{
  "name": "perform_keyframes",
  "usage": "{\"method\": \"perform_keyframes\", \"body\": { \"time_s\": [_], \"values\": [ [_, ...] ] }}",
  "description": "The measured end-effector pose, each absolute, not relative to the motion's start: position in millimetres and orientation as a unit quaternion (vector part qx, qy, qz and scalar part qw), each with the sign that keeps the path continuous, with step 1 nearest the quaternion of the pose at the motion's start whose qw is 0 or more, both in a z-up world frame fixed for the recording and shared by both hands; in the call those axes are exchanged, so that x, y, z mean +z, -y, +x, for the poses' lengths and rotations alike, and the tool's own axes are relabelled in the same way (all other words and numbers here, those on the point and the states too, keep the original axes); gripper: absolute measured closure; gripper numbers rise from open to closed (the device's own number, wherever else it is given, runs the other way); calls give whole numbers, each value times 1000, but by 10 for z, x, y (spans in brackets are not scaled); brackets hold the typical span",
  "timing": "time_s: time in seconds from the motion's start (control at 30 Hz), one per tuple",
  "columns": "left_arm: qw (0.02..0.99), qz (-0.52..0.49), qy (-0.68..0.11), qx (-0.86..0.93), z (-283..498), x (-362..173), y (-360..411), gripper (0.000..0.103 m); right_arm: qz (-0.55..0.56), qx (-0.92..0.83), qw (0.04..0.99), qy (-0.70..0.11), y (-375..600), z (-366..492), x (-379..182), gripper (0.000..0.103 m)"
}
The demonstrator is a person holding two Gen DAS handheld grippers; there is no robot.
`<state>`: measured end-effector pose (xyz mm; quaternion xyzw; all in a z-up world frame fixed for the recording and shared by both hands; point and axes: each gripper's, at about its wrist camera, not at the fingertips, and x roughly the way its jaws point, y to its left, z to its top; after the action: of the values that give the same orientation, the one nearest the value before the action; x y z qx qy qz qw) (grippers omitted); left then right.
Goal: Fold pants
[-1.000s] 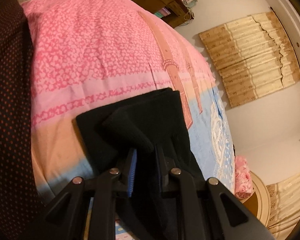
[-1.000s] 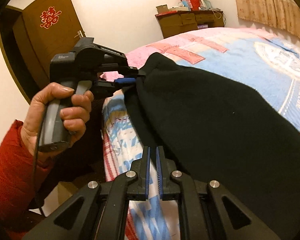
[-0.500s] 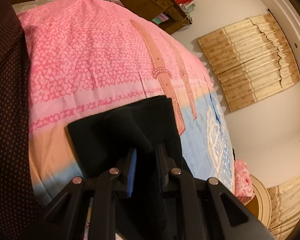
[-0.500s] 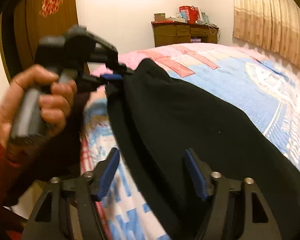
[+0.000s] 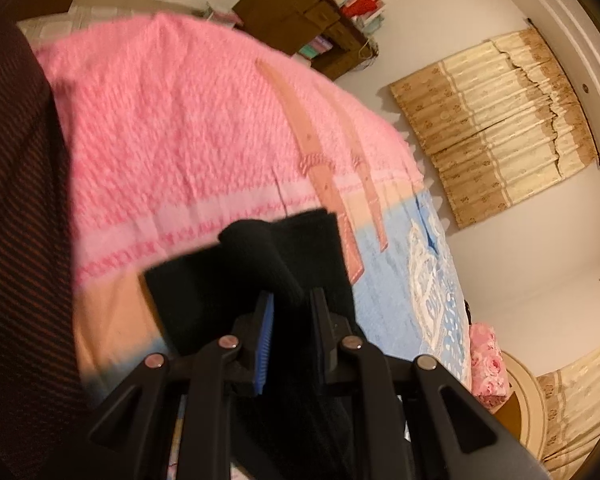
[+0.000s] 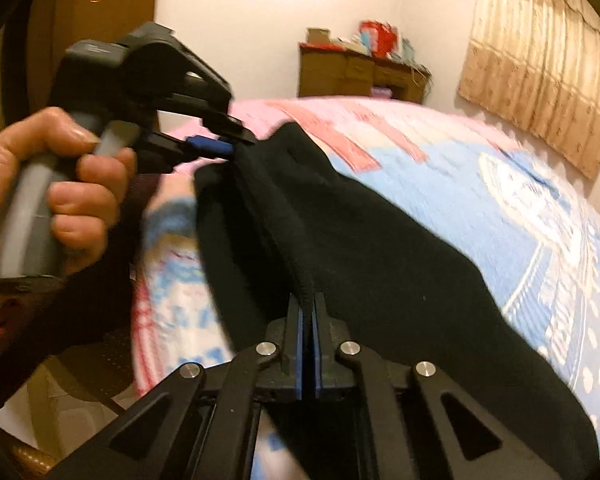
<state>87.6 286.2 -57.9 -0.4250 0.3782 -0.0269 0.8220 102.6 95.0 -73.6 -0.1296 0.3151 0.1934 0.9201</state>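
Observation:
Black pants [image 6: 380, 248] lie across the bed, their near edge lifted. My left gripper [image 5: 291, 300] is shut on a bunched corner of the pants [image 5: 260, 256]; in the right wrist view it [image 6: 228, 146] shows at upper left, held by a hand and pinching that same corner. My right gripper [image 6: 308, 300] is shut on a fold of the pants' edge, about a forearm's length along the edge from the left gripper. The fabric hangs taut between the two.
The bed [image 5: 188, 128] has a pink and blue patterned cover [image 6: 540, 208]. A wooden cabinet [image 6: 360, 76] with clutter stands at the far wall. Beige curtains [image 5: 500, 120] hang at the right. A dark dotted sleeve [image 5: 16, 240] fills the left edge.
My right gripper opened wide half a second ago and has now shut on the pants' edge. My left gripper kept its hold and lifted the corner a little.

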Motion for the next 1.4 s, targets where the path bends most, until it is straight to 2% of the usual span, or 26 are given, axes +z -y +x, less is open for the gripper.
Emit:
{"method": "perform_keyframes", "body": {
  "time_s": [0.17,0.27,0.33,0.37,0.4,0.43,0.57,0.7,0.83,0.87,0.9,0.93,1.03,1.27,1.4],
  "values": [
    [840,-408,-358,22,700,-501,-3029,86,-138,214,907,-337,-1078,1006,-892,100],
    [858,-369,-351,72,657,-437,-3034,86,-125,221,897,-361,-1051,1059,-1115,95],
    [873,-335,-348,65,681,-348,-2901,86,-91,237,900,-355,-956,1044,-1086,84],
    [877,-328,-348,52,705,-327,-2845,86,-56,256,895,-360,-879,1060,-1043,63],
    [879,-322,-350,30,752,-301,-2752,86,-24,271,892,-362,-805,1059,-1005,46],
    [880,-318,-352,18,784,-289,-2696,86,26,285,890,-356,-655,1059,-924,44],
    [882,-295,-368,11,907,-392,-2463,86,193,312,863,-347,-61,1168,-681,44],
    [868,-266,-416,48,962,-737,-2342,86,338,292,823,-352,792,1512,-646,44],
    [878,-235,-414,58,878,-826,-2277,86,292,254,840,-381,1050,1841,-639,44],
    [877,-234,-416,60,886,-807,-2281,86,281,266,835,-391,1017,1957,-651,50],
    [872,-244,-419,62,893,-780,-2304,86,275,272,832,-397,979,2039,-645,61],
    [870,-253,-418,63,894,-756,-2320,86,270,275,828,-407,950,2123,-668,64],
    [875,-255,-406,74,867,-667,-2333,86,258,279,813,-442,828,2326,-806,69],
    [876,-236,-412,81,908,-802,-2290,85,231,262,808,-474,675,2453,-985,95],
    [878,-226,-414,85,908,-800,-2240,84,197,271,814,-474,554,2369,-962,98]
  ]
}}
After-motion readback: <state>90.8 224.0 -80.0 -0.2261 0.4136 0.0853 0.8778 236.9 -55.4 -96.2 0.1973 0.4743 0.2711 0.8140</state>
